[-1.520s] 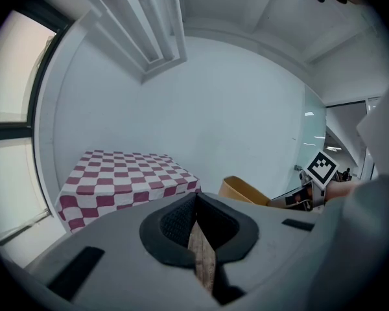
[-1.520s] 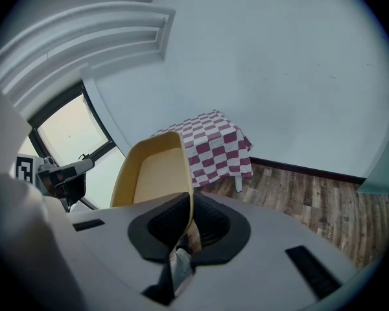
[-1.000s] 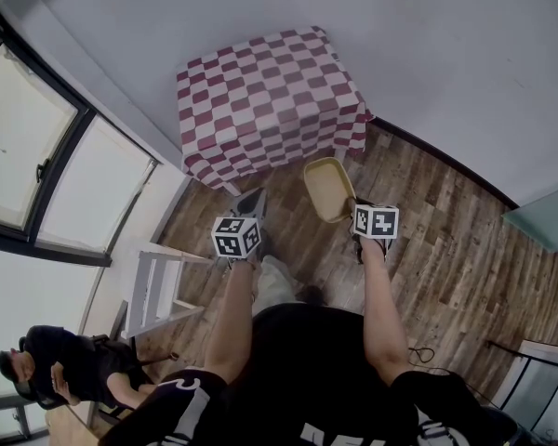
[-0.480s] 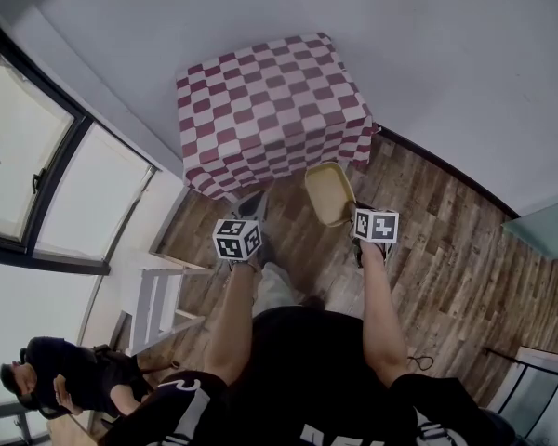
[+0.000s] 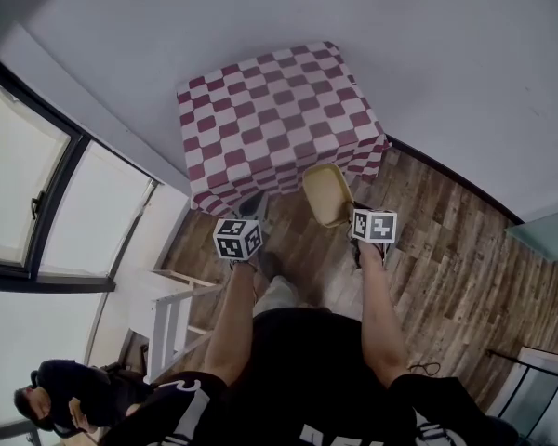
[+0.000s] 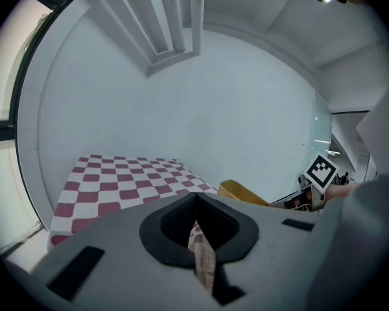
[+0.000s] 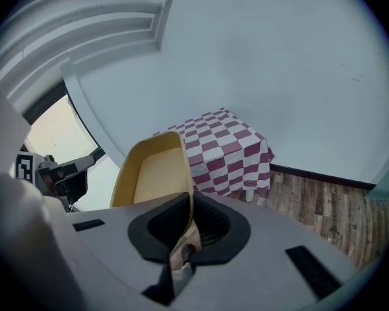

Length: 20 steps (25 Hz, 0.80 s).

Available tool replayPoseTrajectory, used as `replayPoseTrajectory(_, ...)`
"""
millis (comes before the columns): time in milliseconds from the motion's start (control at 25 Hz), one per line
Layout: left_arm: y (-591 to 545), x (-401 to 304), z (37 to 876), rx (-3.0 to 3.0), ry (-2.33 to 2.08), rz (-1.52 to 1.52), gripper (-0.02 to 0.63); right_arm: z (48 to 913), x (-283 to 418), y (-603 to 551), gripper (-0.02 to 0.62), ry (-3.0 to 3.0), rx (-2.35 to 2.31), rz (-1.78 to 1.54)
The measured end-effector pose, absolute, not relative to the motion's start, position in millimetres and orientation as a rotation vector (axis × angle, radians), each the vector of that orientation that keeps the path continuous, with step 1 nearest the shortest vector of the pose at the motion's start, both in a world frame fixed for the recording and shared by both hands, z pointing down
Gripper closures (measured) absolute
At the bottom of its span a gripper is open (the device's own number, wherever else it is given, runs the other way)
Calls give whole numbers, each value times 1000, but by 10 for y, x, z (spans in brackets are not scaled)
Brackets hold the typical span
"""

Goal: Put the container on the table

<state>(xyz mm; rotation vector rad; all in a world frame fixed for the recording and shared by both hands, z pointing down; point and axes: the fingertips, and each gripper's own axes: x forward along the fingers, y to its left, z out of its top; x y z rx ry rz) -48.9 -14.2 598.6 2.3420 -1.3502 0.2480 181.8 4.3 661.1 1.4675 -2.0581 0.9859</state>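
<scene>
A shallow yellow container (image 5: 327, 193) hangs in the air just in front of the table's near edge, with my right gripper (image 5: 352, 214) shut on its rim. In the right gripper view the rim (image 7: 181, 173) runs between the pads, with the container (image 7: 152, 170) tilted up on its side. The small table (image 5: 274, 110) wears a red-and-white checked cloth and stands against the wall. My left gripper (image 5: 246, 212) is held level beside the right one, jaws together with nothing between them (image 6: 194, 209). The left gripper view shows the table (image 6: 123, 180) ahead and the container (image 6: 243, 192) at the right.
A wood-plank floor (image 5: 446, 249) lies under me and to the right. A white wall (image 5: 400, 54) backs the table. Large windows (image 5: 37, 193) line the left side, with a white frame stand (image 5: 172, 314) below them. A person in dark clothes (image 5: 74, 402) sits at the lower left.
Both grippers and the container have come closer to the checked table, which now lies lower and larger in the head view. The grip on the container is unchanged.
</scene>
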Motion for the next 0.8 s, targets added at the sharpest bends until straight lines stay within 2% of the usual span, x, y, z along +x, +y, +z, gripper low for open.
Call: replayPoseTrajectory(800,-971,-1543,6147,2288,-1362,231,580,6741,678,-837,561,-2040,1387,987)
